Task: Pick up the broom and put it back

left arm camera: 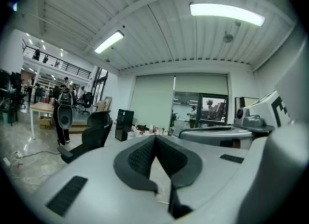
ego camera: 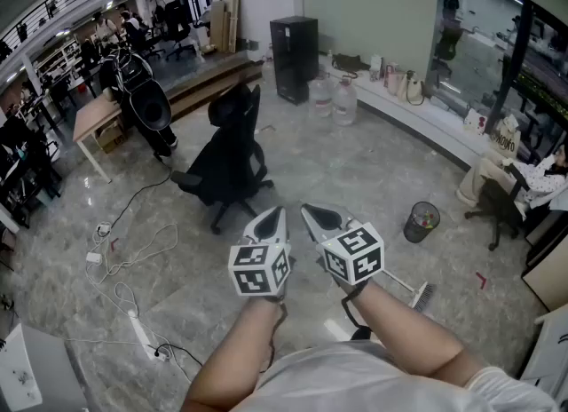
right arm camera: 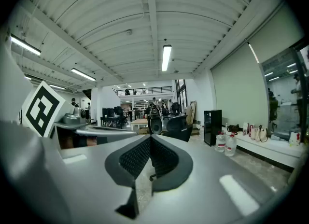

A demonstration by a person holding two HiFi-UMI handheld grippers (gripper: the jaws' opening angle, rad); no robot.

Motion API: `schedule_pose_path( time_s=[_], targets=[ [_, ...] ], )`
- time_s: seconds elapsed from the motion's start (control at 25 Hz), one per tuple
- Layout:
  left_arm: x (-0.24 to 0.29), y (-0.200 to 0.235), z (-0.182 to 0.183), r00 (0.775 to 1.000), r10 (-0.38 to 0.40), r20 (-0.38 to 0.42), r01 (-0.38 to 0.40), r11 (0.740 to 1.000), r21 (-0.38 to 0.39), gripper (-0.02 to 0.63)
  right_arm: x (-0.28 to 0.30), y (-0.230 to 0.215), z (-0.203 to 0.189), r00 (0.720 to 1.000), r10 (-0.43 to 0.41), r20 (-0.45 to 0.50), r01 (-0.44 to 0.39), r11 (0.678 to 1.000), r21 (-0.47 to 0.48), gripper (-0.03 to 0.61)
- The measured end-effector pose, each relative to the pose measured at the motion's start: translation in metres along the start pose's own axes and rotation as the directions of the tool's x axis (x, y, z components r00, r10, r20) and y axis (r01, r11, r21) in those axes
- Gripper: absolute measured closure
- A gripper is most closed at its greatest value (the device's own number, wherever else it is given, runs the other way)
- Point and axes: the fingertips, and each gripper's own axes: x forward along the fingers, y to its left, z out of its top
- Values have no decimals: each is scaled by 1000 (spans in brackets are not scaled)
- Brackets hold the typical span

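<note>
Holding both tongs up side by side here, nothing in either one. Left gripper has its jaws pinched together at the tips, and it's the same for the right gripper. The broom is flat on the floor at about 4 o'clock from the right gripper, well apart, handle partly behind the forearm. Black office chair sits around 11 o'clock.

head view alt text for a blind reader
The left gripper and right gripper point forward side by side, jaws shut and empty, over an office floor. A broom lies on it at lower right; a black office chair stands ahead.
</note>
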Motion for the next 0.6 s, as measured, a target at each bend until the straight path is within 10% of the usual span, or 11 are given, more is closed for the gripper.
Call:
schedule_pose_path(
  time_s=[0.6],
  targets=[
    [37, 19, -8, 1000, -11, -8, 11, 1000, -22, 609, 25, -29, -5, 1000, -5, 4, 5, 999, 34, 575]
  ],
)
